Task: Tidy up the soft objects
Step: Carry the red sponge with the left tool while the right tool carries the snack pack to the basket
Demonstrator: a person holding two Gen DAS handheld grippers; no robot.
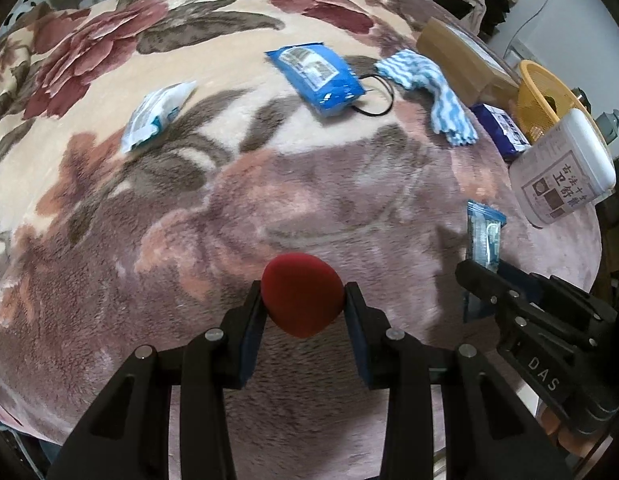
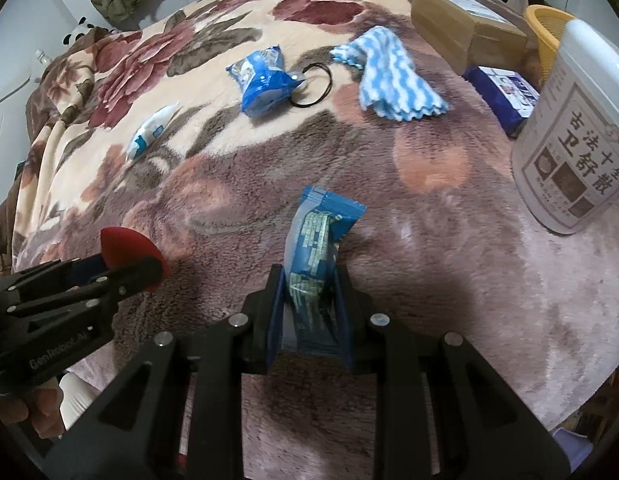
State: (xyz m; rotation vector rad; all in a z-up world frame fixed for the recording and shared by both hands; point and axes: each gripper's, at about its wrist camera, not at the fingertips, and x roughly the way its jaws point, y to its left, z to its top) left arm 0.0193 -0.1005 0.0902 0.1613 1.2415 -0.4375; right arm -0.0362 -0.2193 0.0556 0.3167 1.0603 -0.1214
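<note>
A floral blanket carries a white tub printed with Chinese characters. The left gripper, marked "GenRobot.AI", pinches a red sponge; the right gripper, marked "DAS", pinches a blue packet.

"DAS" on right gripper, "GenRobot.AI" on left gripper
</note>
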